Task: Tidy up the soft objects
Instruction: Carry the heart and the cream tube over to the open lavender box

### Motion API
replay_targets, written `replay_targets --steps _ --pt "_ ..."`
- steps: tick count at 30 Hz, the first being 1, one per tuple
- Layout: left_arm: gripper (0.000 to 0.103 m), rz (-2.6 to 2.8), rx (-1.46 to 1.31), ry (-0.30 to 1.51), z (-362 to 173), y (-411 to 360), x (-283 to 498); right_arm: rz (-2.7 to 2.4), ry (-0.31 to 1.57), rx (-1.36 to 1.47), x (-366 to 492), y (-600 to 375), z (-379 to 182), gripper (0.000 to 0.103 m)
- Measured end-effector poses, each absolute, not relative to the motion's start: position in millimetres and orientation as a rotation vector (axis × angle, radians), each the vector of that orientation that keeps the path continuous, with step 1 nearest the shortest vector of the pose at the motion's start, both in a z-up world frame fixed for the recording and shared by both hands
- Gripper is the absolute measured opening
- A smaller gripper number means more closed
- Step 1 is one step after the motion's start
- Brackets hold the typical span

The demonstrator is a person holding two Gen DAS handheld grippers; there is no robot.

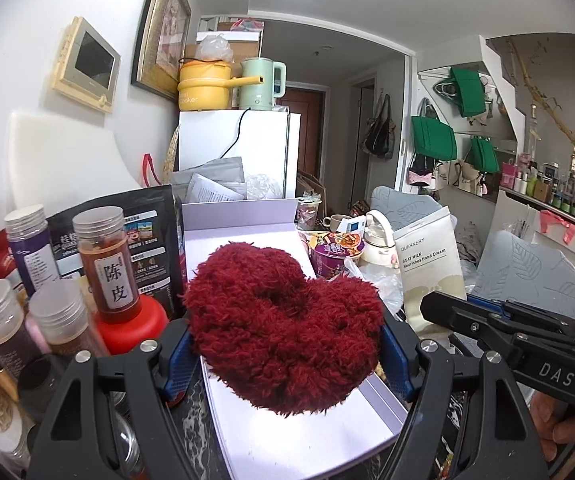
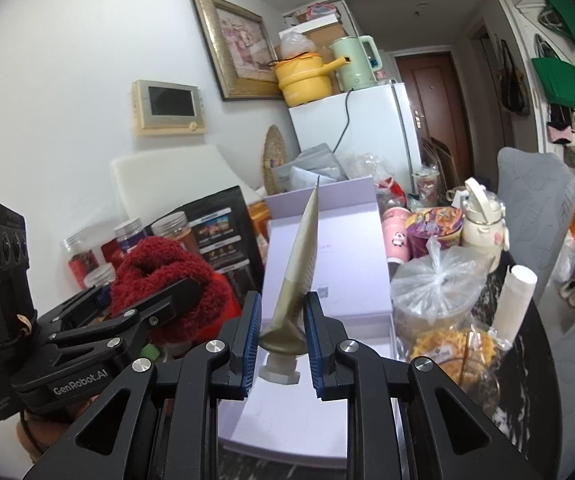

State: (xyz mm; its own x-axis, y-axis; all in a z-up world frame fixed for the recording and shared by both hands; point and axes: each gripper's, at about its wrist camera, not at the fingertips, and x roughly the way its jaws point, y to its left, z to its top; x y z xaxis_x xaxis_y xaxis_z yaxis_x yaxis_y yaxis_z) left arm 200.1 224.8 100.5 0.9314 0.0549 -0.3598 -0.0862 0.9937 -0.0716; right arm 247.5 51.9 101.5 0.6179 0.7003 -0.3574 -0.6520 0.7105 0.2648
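Observation:
A dark red fluffy ring (image 1: 283, 328) hangs above the open lilac box (image 1: 247, 236), with my left gripper (image 1: 283, 346) shut on it and its blue pads pressed into both sides. In the right wrist view the red fluffy ring (image 2: 155, 256) and the left gripper (image 2: 167, 300) sit at the left. My right gripper (image 2: 280, 330) is shut on a beige hand cream tube (image 2: 303, 256), seen edge-on with its white cap toward the camera, over the lilac box (image 2: 339, 220). In the left wrist view the tube (image 1: 427, 268) shows its printed face, held by the right gripper (image 1: 443, 308).
Spice jars (image 1: 105, 260) and a black pouch (image 1: 147, 240) crowd the left. A purple noodle cup (image 2: 433, 224), a cream bottle (image 2: 481, 216) and a tied plastic bag of snacks (image 2: 435, 280) stand right of the box. A white fridge (image 2: 367, 132) is behind, grey chairs (image 2: 535, 200) to the right.

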Motion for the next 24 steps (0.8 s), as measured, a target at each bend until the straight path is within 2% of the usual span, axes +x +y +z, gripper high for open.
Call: replay_targets --steps 24 --pt "0.076 0.135 -0.030 0.548 43.5 230.3 288.3 0.645 0.595 0.036 328.2 76.9 44.3 0.021"
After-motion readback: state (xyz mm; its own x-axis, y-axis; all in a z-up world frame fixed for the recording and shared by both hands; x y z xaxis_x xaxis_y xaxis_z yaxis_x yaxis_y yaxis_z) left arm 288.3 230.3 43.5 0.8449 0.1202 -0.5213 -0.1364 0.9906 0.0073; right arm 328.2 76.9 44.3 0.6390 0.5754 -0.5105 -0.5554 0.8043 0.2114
